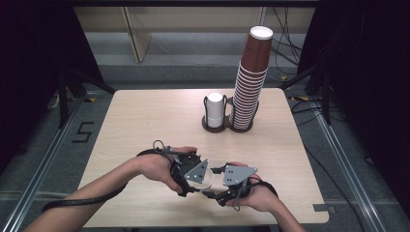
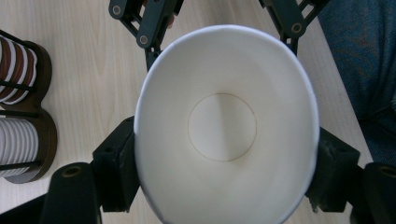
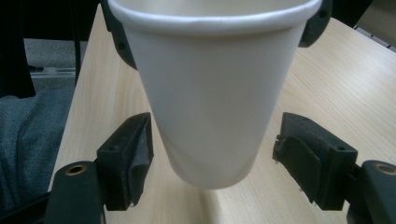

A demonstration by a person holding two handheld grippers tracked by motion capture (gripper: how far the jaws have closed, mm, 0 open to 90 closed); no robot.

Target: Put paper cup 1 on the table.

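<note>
Holding a white paper cup (image 2: pixel 224 126) near the table's six o'clock edge, we are pinching its rim in the left gripper (image 1: pixel 193 175), jaws closed on it. The right gripper (image 3: pixel 215 158) is standing open around its base, not touching. Next, probably close it gently. At twelve o'clock, the brown stacked cups (image 1: pixel 250 77) are waiting in a wooden holder (image 1: pixel 227 126).
</note>
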